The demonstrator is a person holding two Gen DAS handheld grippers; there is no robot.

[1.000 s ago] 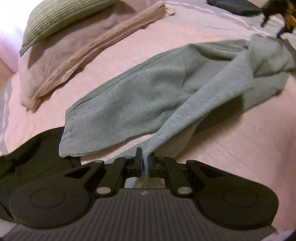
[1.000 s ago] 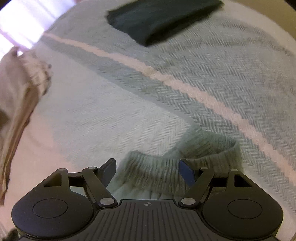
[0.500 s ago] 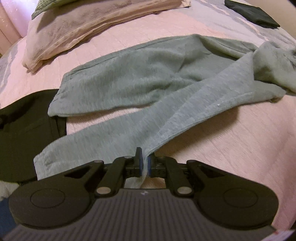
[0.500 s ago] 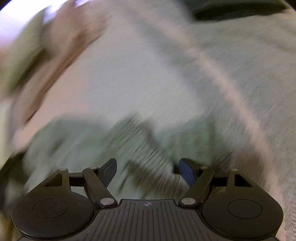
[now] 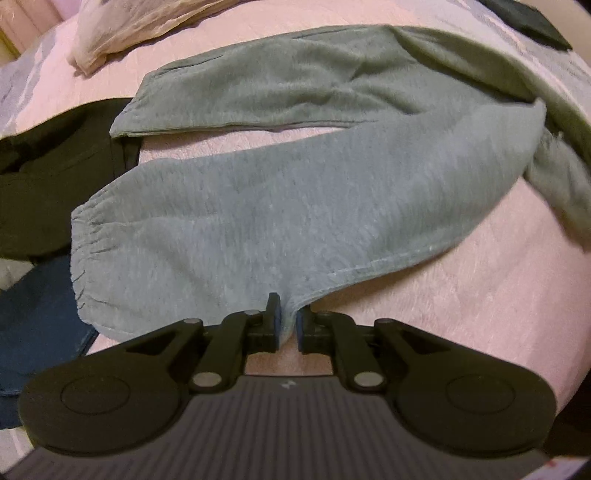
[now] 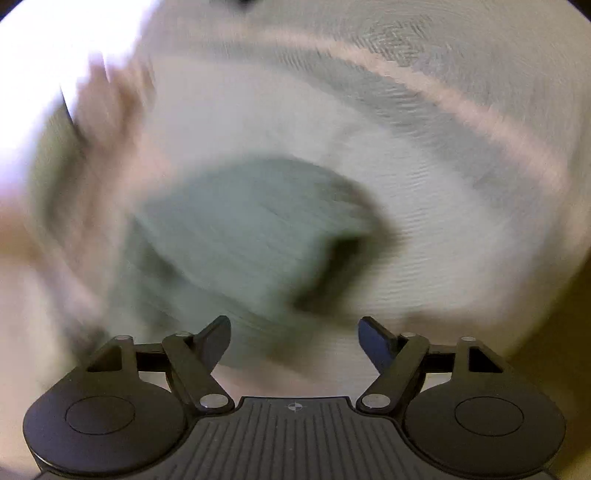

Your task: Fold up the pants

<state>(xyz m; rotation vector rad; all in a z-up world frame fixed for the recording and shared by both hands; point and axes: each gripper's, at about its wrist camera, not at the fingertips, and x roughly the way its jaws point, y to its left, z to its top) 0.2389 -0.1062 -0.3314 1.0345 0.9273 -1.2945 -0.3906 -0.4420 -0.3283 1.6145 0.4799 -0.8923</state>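
Grey sweatpants (image 5: 295,206) lie spread across a pink bedspread (image 5: 461,295), one leg stretched toward the far left, the other running toward me with its elastic cuff at the left. My left gripper (image 5: 287,325) is shut on the lower edge of the near leg, a small fold of grey cloth between its pads. In the right wrist view the picture is heavily blurred; a grey mass of the pants (image 6: 236,240) lies ahead on a pale herringbone blanket (image 6: 461,221). My right gripper (image 6: 293,341) stands open with nothing between its fingers.
A black garment (image 5: 51,177) and a dark blue one (image 5: 37,325) lie at the left beside the near cuff. A beige pillow (image 5: 140,22) lies at the back left. Another dark folded piece (image 5: 528,18) rests at the far right corner.
My left gripper has pulled the near leg toward me and flatter onto the bed. My right gripper, open throughout, has swung away from the waistband; its view is now motion-blurred.
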